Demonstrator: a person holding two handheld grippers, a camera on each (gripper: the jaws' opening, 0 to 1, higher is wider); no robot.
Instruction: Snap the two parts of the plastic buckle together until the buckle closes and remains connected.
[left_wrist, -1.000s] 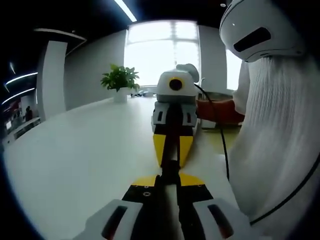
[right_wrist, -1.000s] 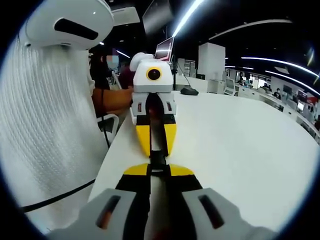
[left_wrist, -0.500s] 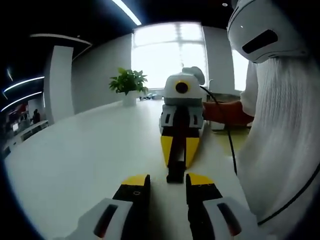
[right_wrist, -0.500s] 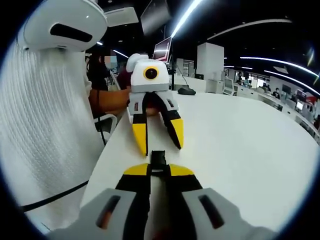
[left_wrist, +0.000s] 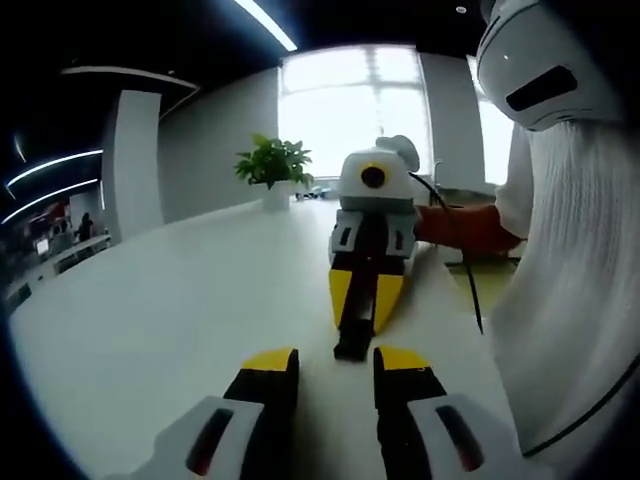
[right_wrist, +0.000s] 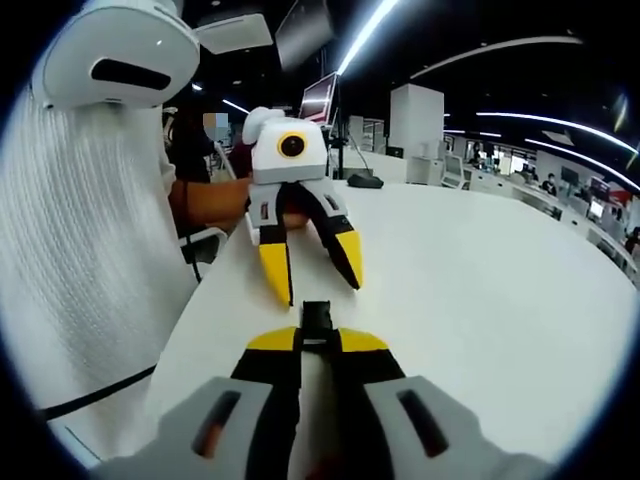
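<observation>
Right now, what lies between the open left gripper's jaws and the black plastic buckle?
Nothing but bare white tabletop. In the left gripper view, the left gripper stands open just short of the black plastic buckle, which the right gripper holds.

Your left gripper view faced a big window (left_wrist: 352, 110), blown out white, and that backlight washed glare across the tabletop (left_wrist: 160, 320). In your right gripper view the room sat dim, lit by ceiling light strips (right_wrist: 372, 35) glowing against a dark ceiling. Straight lines bowed hard toward the edges of both views, and far desks went soft. Shadows stayed faint.
</observation>
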